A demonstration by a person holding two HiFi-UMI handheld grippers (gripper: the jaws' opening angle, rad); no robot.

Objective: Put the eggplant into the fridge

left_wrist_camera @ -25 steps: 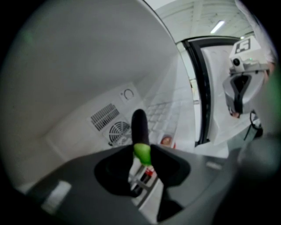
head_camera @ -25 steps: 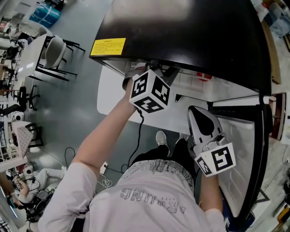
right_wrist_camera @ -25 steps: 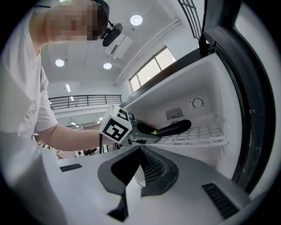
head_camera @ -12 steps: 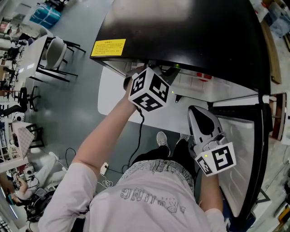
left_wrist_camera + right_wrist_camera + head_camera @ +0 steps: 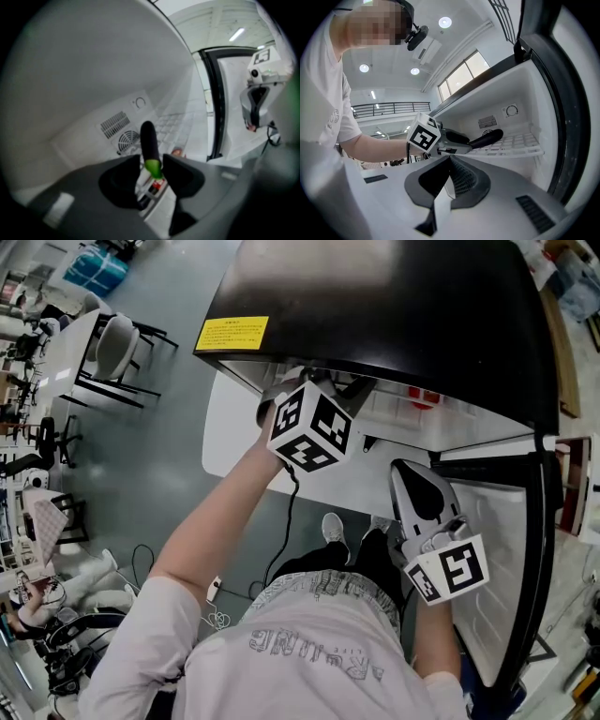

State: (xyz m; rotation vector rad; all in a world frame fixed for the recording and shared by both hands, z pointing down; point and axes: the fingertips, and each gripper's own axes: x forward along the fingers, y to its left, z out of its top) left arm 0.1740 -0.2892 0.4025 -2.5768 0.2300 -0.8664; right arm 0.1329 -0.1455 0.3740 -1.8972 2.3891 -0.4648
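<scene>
Fridge (image 5: 375,306), eggplant (image 5: 150,140) between left tool's (image 5: 151,171) opening jaws

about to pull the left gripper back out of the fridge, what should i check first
1. Eggplant inside the fridge: ok. It is in the compartment, over the white wire shelf.
2. Eggplant resting fully on the shelf: cannot tell. The contact isn't clear in either gripper view.
3. Left gripper has let go: ok. Its jaws have just been opening. The green stem end sits between them, with a gap showing on one side.
4. Fridge door open for the way out: ok. It stands wide open.
5. Right gripper out of the way: ok. It is shut, empty and outside the compartment.
</scene>
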